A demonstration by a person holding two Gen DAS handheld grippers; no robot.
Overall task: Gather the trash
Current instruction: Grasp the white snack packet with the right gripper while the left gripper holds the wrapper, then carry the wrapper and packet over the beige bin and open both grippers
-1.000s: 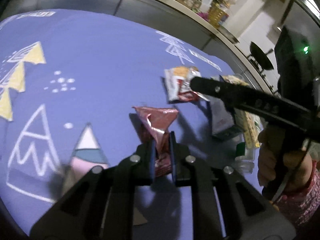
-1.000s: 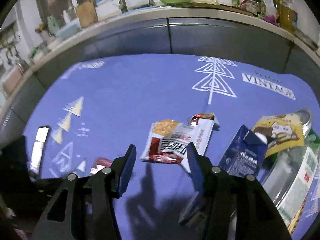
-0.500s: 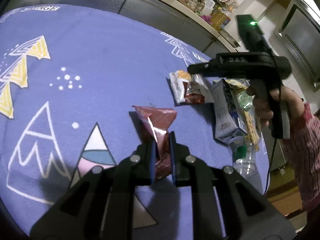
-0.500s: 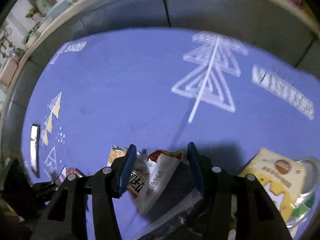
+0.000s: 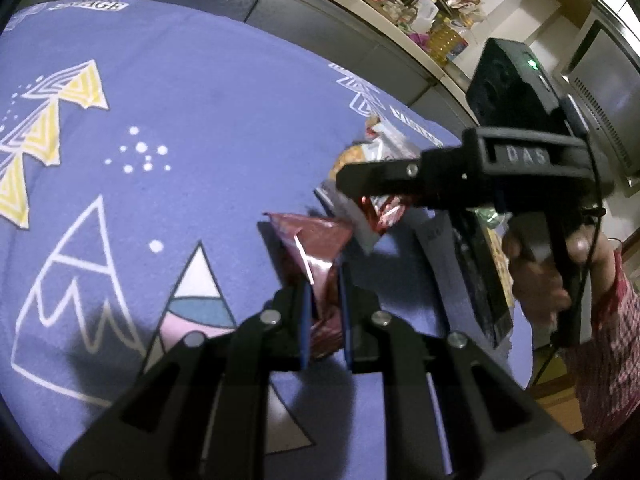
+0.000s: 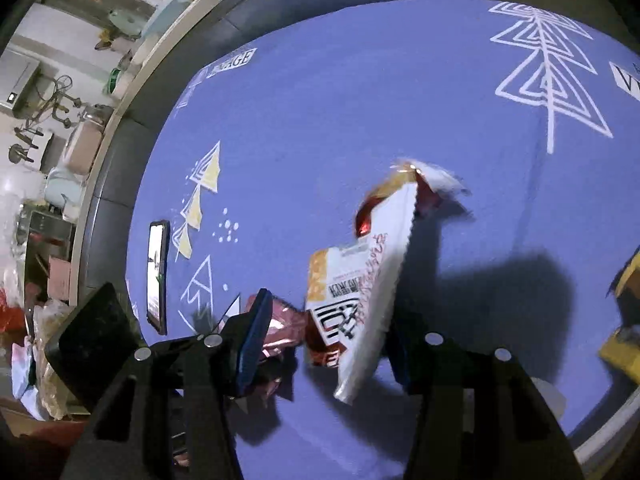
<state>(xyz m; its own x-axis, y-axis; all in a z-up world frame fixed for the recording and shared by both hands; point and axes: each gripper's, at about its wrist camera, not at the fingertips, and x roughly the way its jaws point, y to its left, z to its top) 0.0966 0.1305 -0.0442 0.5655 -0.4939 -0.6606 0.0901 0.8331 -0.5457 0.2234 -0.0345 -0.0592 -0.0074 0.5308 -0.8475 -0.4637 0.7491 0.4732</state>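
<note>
My left gripper (image 5: 324,280) is shut on the lower end of a crumpled dark red foil wrapper (image 5: 312,240), whose wide end rests on the purple cloth (image 5: 200,80). Just beyond it, my right gripper (image 5: 348,176) is held by a hand (image 5: 532,272) and points steeply down over a white and red snack wrapper (image 5: 384,148). In the right wrist view that snack wrapper (image 6: 360,280) lies tilted between the jaws of my right gripper (image 6: 328,312), which stand open. Its edge is near the right finger. The red foil wrapper (image 6: 280,328) shows beside the left finger.
A phone (image 6: 158,272) lies on the cloth to the left. A dark blue carton (image 5: 472,280) and a yellow packet (image 6: 624,320) sit at the right edge of the table. A counter crowded with bottles (image 5: 420,0) runs behind.
My right gripper has tipped downward and come in over the white snack wrapper, which now lies between its fingers, closer to the red wrapper. My left gripper has kept still, holding the red wrapper.
</note>
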